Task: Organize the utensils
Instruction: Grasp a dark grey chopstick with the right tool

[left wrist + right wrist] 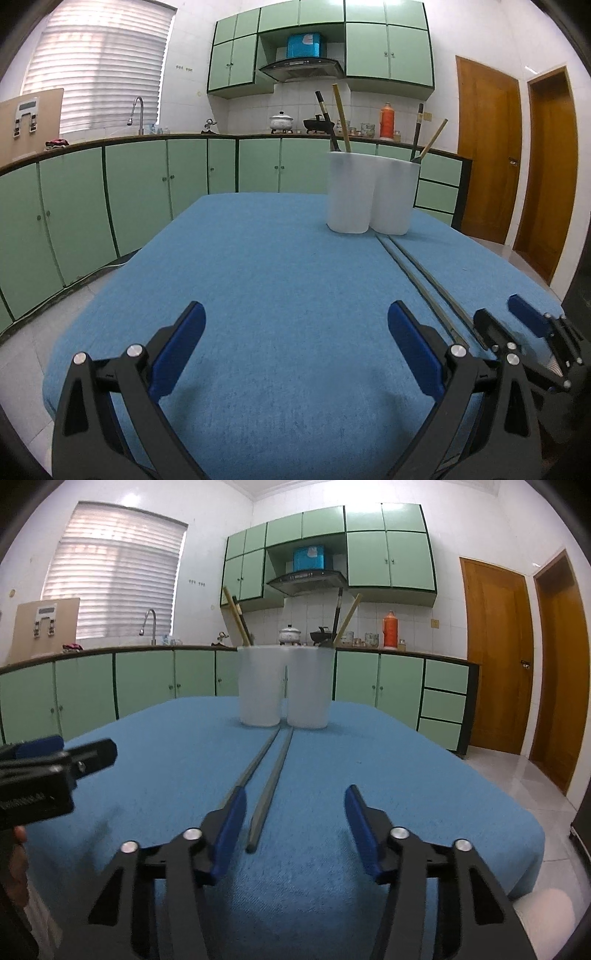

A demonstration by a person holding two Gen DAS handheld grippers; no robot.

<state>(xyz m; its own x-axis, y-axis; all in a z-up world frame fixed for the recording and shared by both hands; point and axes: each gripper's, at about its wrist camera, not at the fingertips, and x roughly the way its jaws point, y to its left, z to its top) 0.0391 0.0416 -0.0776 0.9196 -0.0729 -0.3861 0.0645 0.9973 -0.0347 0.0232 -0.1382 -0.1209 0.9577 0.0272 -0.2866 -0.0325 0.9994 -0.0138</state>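
Observation:
Two long grey chopsticks (271,781) lie side by side on the blue cloth (406,775), pointing at a white two-compartment holder (284,686). My right gripper (295,794) is open low over their near ends. One chopstick's end lies between its fingers without touching the pads, and the other runs behind the left finger (229,823). In the left wrist view the holder (369,192) stands far right with dark and wooden sticks (341,118) upright in both compartments. My left gripper (295,314) is open over bare cloth, left of the chopsticks (417,269) and the right gripper (498,310).
The cloth-covered table (258,258) drops off to tiled floor on the left and right. Green cabinets (129,192) and a counter run behind it, with wooden doors (495,657) at the right. A person's hand (18,849) holds the left gripper (85,747).

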